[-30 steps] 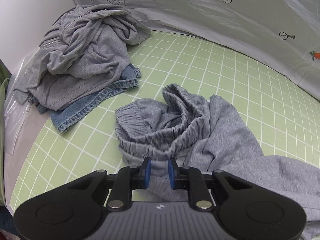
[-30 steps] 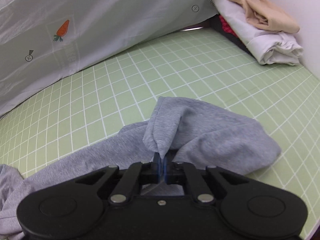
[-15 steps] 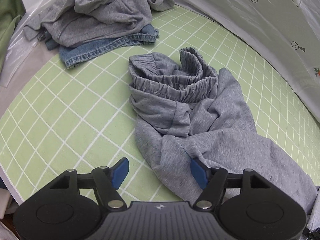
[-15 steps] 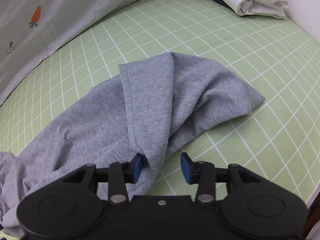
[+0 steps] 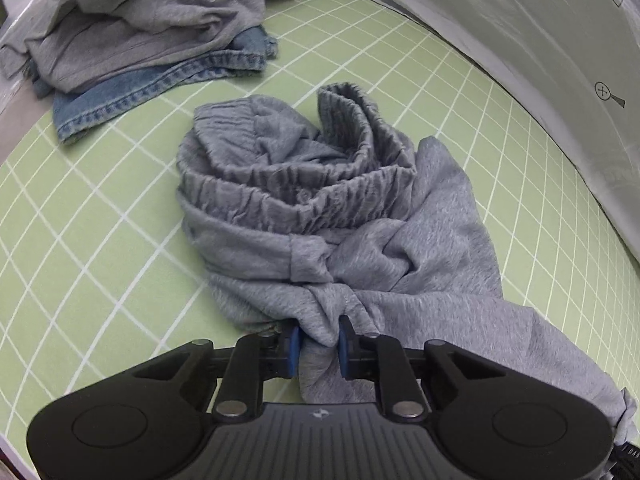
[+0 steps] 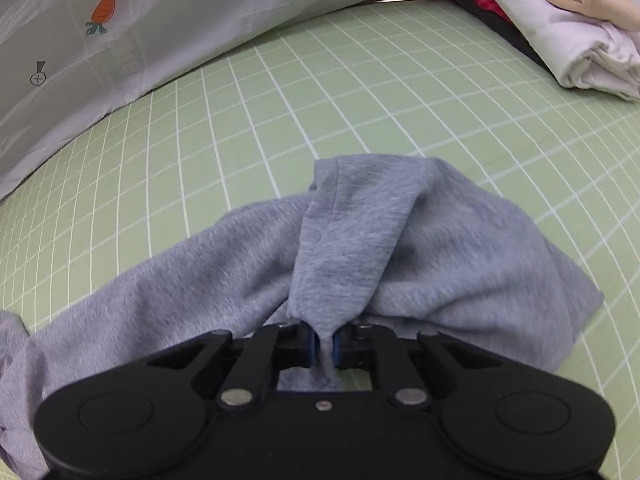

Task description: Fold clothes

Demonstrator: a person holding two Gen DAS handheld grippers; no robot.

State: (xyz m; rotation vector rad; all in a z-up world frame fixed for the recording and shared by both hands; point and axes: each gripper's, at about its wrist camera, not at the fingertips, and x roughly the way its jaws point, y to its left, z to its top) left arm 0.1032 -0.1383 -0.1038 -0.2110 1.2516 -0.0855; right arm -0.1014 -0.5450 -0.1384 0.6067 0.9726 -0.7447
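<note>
**Both hand-held grippers clamped on the grey sweatpants**

The grey sweatpants [image 5: 320, 216] lie crumpled on the green gridded mat [image 5: 100, 216] that covers the desk, their elastic waistband [image 5: 304, 196] bunched up and open towards the far side. In the right wrist view the same garment [image 6: 360, 248] stretches across the mat from the lower left to a rumpled end on the right.

The left hand-held gripper [image 5: 318, 346] has its blue pads closed to a narrow gap on a gathered fold of the fabric below the waistband; the cloth is pinched between them and puckers up from the grip. The right hand-held gripper [image 6: 325, 350] is nearly fully closed on a thin ridge of the cloth, which rises in a tent shape from the pads.

Beyond the sweatpants, at the far left of the mat, a heap of grey clothes [image 5: 140, 20] rests on top of folded blue jeans [image 5: 132, 92]. At the far right corner sits a stack of white and beige laundry [image 6: 576, 36]. A pale sheet [image 6: 140, 20] printed with a carrot [image 6: 105, 8] and small marks runs along the back edge of the mat.
</note>
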